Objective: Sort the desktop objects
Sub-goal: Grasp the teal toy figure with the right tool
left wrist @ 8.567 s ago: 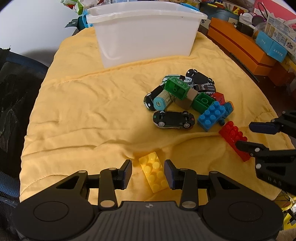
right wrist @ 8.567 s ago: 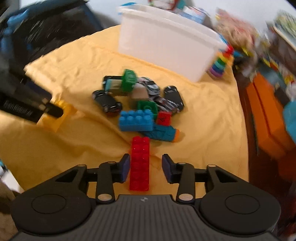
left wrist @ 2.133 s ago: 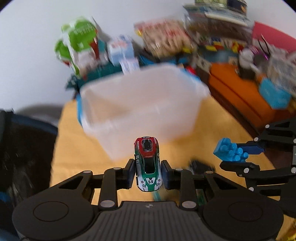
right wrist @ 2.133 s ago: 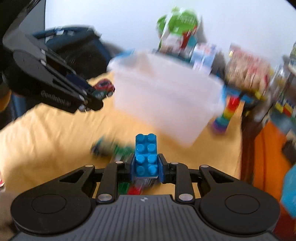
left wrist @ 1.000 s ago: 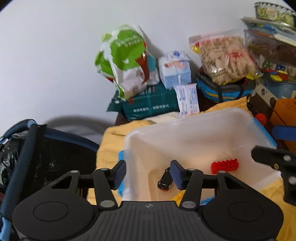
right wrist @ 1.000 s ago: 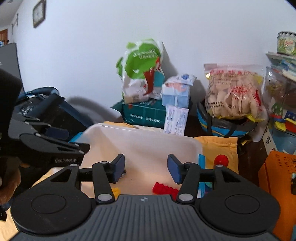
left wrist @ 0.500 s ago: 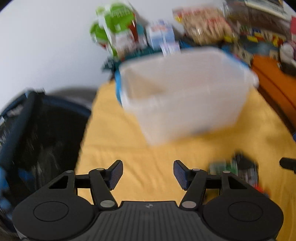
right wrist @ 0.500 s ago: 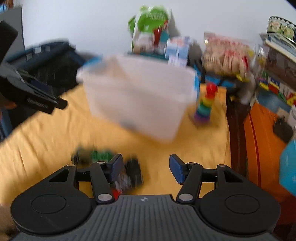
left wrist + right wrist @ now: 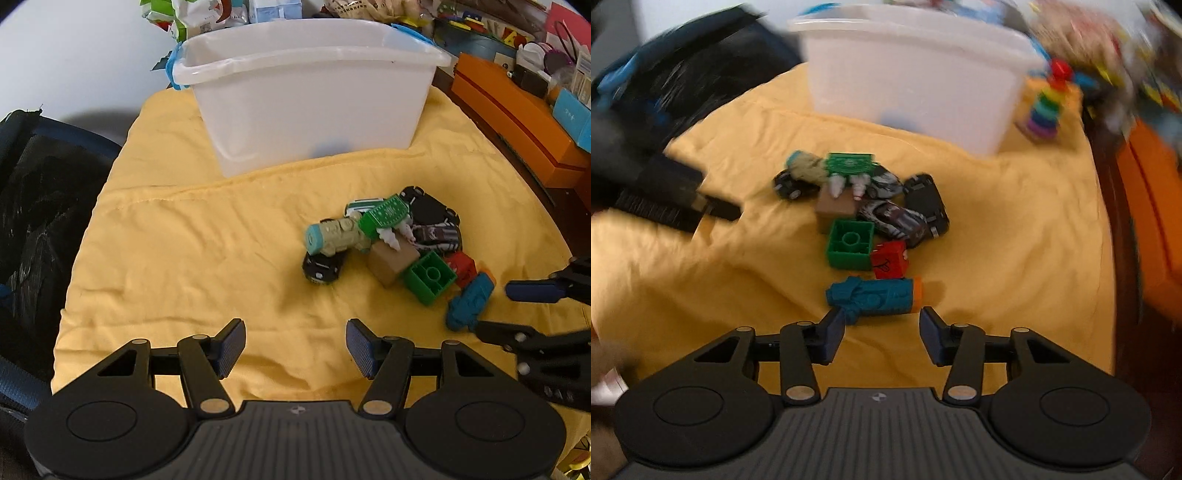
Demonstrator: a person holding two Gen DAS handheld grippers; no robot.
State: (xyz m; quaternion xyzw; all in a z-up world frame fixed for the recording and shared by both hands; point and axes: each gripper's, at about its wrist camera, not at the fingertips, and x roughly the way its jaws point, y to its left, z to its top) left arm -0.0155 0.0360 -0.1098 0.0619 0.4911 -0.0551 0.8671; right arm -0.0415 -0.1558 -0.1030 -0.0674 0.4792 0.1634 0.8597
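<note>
While we hover: both spread wide, nothing held
Left hand-held gripper (image 9: 295, 347): over bare yellow cloth (image 9: 192, 251)
Right hand-held gripper (image 9: 882, 332): just short of our teal toy (image 9: 873, 295)
Toy pile (image 9: 388, 240): before the white bin (image 9: 306, 107)

Left wrist view was sharp, evenly lit; soft shadows lay under white bin (image 9: 310, 110). Right wrist view was motion-blurred, worst at edges. Fisheye bending curved yellow cloth (image 9: 192, 236) borders.
</note>
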